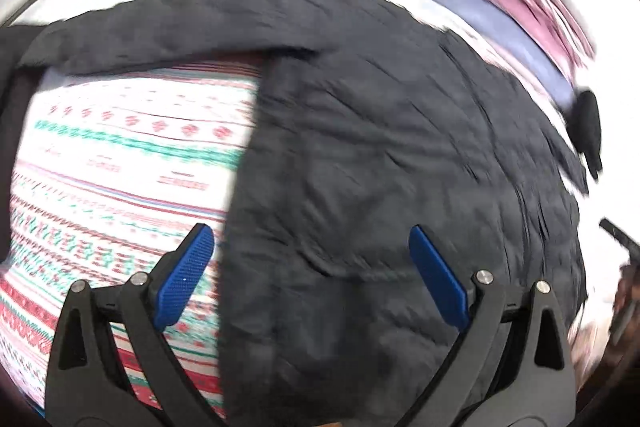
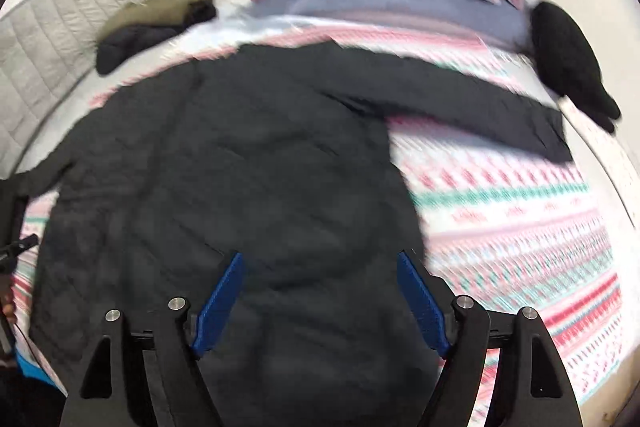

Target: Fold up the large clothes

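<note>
Both tongs hang wide and empty over the dark quilted coat (image 2: 240, 167) — left tongs (image 1: 312, 267) astride its side edge, right tongs (image 2: 320, 291) above its lower body. Coat lies flat on the patterned bed cover (image 2: 520, 227), long axis running away from the tongs, one sleeve (image 2: 480, 107) stretched sideways — bare cover beyond either edge.

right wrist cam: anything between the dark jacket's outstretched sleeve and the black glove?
Only a strip of the patterned bedspread. In the right wrist view, the dark jacket sleeve ends just short of the black glove.

Dark jacket (image 1: 380, 155) (blurred) on patterned bedspread (image 1: 120, 155)
</note>
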A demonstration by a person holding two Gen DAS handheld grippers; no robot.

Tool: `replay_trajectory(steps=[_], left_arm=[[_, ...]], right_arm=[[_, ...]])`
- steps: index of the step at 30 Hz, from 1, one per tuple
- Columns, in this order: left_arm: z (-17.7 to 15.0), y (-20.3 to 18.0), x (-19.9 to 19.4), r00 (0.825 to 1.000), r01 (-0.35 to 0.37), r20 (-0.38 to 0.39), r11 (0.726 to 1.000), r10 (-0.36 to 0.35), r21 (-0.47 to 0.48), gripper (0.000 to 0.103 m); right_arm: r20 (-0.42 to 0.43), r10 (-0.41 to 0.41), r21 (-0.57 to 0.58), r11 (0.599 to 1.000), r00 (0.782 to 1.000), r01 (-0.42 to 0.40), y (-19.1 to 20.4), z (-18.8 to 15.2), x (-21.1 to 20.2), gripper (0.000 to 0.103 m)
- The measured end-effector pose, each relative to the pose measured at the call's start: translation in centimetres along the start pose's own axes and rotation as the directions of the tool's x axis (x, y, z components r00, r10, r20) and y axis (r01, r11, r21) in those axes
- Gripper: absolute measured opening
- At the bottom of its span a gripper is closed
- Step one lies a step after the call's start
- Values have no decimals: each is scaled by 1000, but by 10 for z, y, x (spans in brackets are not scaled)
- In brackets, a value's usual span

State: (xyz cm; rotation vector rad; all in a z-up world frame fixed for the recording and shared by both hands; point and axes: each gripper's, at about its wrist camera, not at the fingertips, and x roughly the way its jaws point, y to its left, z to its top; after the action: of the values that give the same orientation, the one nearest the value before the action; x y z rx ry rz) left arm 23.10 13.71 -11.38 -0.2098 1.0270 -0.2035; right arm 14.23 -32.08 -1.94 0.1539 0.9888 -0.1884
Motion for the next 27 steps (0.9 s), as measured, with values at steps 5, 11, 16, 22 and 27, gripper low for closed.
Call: replay_trajectory(steps=[5,11,16,22,27], left_arm=[[14,26,-2,995,-65,64,993,71,-95,98],[20,62,2,986,-92,117,976,116,-198,98],[24,84,5,973,-126,160,962,168,-242,98],[38,129,9,967,-105,185,938,174,-331,98],[60,172,20,961,-57,218,895,169,-442,98]], right_arm=[[6,68,14,998,998,-68,59,31,26,80],[52,123,-28,992,991,-122,131,50,44,81],[54,168,-33,985,984,-167,163,41,76,81],[-48,161,-27,986,986,-162,167,26,122,81],[-24,161,-30,986,987,-161,162,27,125,81]])
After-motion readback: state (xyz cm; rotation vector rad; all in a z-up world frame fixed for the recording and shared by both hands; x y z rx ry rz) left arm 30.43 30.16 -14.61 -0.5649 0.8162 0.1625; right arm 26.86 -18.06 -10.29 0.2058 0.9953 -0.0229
